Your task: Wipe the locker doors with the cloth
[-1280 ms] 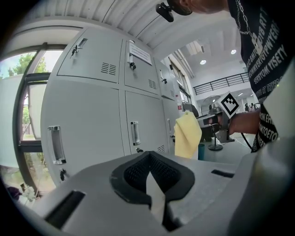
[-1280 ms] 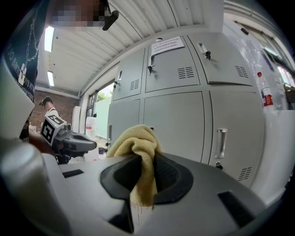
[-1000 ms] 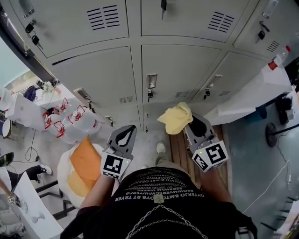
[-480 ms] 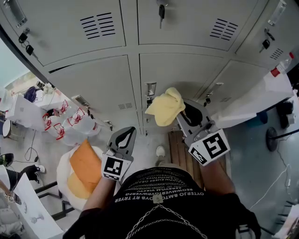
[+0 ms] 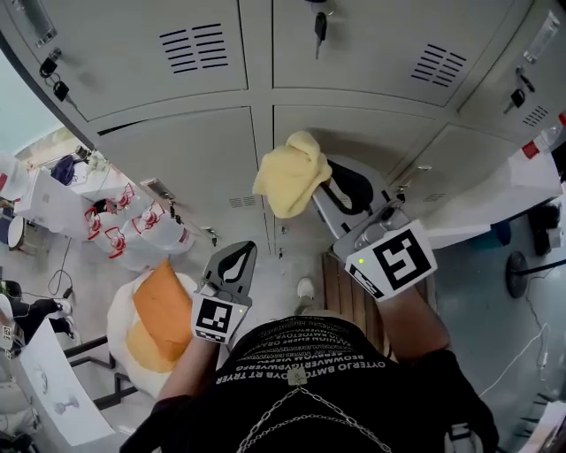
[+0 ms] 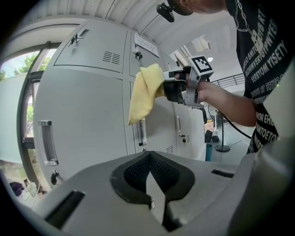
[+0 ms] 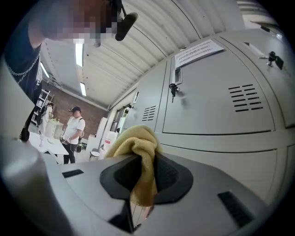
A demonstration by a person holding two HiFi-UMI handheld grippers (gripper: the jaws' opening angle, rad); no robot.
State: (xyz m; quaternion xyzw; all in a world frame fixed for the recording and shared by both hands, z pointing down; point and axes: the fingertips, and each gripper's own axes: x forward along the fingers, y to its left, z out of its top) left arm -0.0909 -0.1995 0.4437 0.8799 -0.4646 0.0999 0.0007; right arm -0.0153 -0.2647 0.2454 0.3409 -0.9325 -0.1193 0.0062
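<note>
A bank of grey locker doors (image 5: 190, 164) fills the head view. My right gripper (image 5: 325, 188) is shut on a yellow cloth (image 5: 289, 174), holding it up close to the middle locker door (image 5: 380, 146). In the right gripper view the cloth (image 7: 138, 152) bunches out from between the jaws, near a door with a key (image 7: 173, 88). My left gripper (image 5: 237, 258) hangs lower, shut and empty, away from the doors. In the left gripper view the cloth (image 6: 144, 90) hangs beside a locker handle (image 6: 142, 132).
An orange cushion (image 5: 161, 310) lies on a white round stool (image 5: 119, 329) at lower left. White bags (image 5: 133, 232) stand beside it. An open locker door (image 5: 495, 190) juts out on the right. Keys hang in several locks (image 5: 320, 25). A person (image 7: 72, 131) stands far behind.
My right gripper has lifted the yellow cloth up and to the left, closer to the middle locker door. The left gripper has stayed where it was.
</note>
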